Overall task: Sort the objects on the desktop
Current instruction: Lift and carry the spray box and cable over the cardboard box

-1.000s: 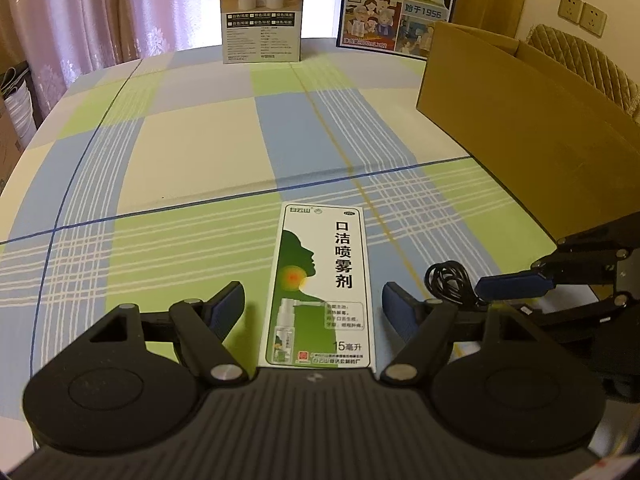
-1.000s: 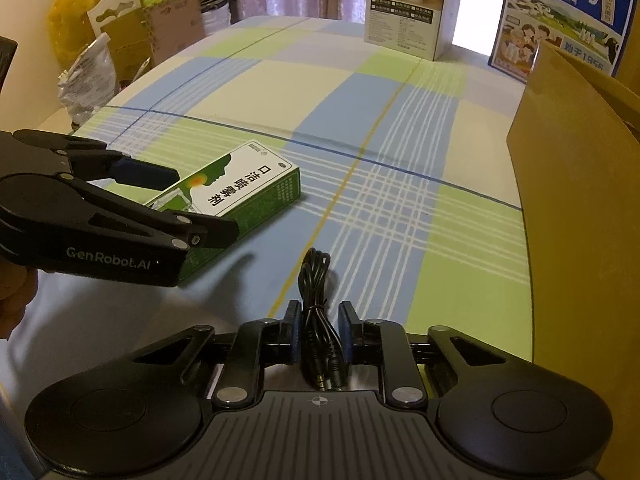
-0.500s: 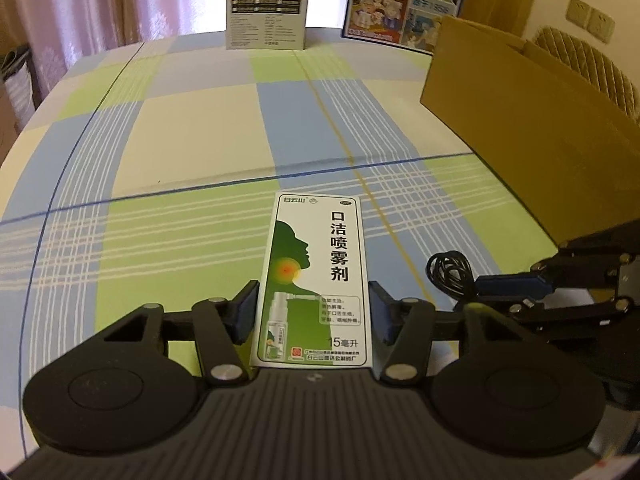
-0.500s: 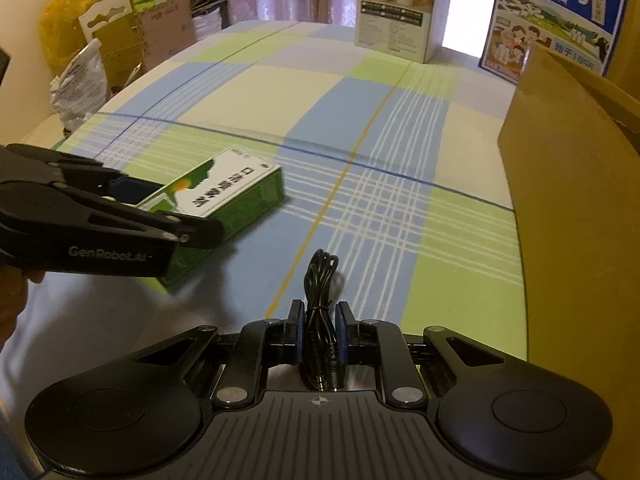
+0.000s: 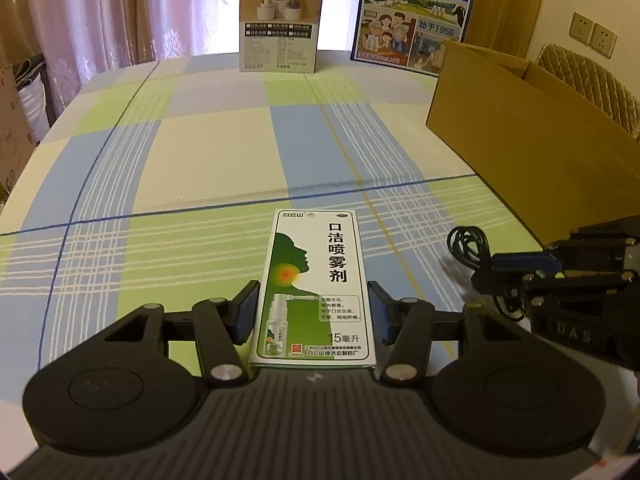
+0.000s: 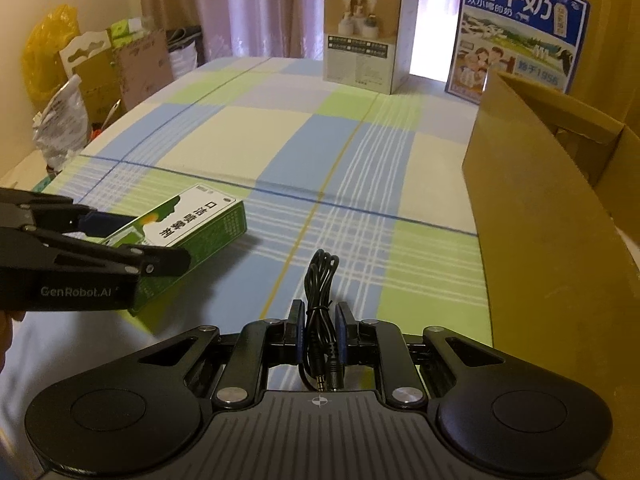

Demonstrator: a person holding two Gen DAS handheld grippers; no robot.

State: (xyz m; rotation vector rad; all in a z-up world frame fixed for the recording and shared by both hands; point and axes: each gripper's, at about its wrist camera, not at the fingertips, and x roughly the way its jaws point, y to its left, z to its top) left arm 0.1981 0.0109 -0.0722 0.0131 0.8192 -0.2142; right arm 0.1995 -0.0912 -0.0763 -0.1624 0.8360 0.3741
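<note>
A green and white mouth-spray box (image 5: 314, 288) lies between the fingers of my left gripper (image 5: 314, 312), which is shut on its near end. The box also shows in the right wrist view (image 6: 188, 236), lifted at the near end above the checked tablecloth (image 5: 208, 152). My right gripper (image 6: 319, 332) is shut on a coiled black audio cable (image 6: 320, 280), whose plugs hang at the near end. In the left wrist view the right gripper (image 5: 516, 268) is at the right with the cable (image 5: 468, 244).
An open brown cardboard box (image 6: 552, 216) stands at the table's right side, also in the left wrist view (image 5: 532, 128). A beige product box (image 5: 280, 20) and a blue milk carton box (image 5: 412, 12) stand at the far edge. Bags and cartons (image 6: 80, 80) lie beyond the left edge.
My left gripper closed its fingers from wide open onto the spray box. Both grippers rose slightly with their objects.
</note>
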